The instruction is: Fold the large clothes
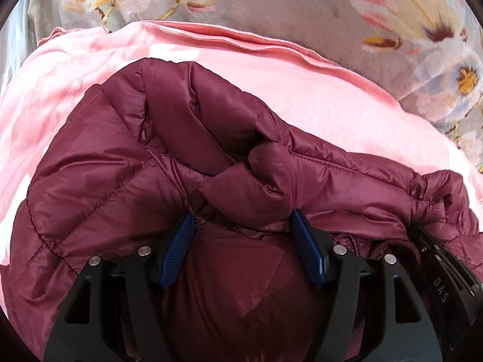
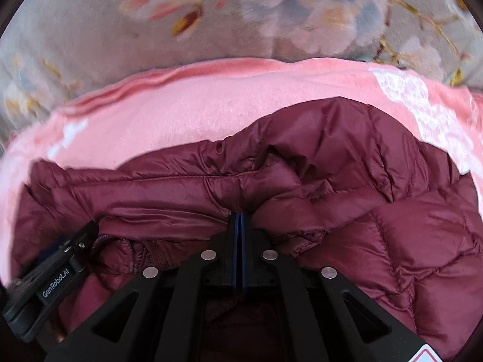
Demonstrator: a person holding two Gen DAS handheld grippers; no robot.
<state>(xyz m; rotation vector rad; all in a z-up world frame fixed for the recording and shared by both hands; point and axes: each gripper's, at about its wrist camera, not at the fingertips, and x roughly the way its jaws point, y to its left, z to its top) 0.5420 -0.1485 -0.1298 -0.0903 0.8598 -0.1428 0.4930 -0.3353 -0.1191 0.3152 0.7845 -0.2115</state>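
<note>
A maroon quilted puffer jacket [image 1: 126,181] lies bunched on a pink blanket; it also fills the lower half of the right wrist view [image 2: 377,199]. My left gripper [image 1: 243,220] is open, its blue pads spread either side of a fold of jacket fabric without pinching it. My right gripper [image 2: 239,215] is shut, its blue pads pressed together on the jacket's edge near the collar. The right gripper shows at the right edge of the left wrist view [image 1: 443,271], and the left gripper shows at the lower left of the right wrist view [image 2: 51,277]. A zipper [image 2: 132,259] lies between them.
The pink blanket [image 1: 302,90] lies under the jacket, also in the right wrist view [image 2: 181,114]. Beyond it is a grey floral bed cover [image 1: 271,3], also in the right wrist view [image 2: 90,36].
</note>
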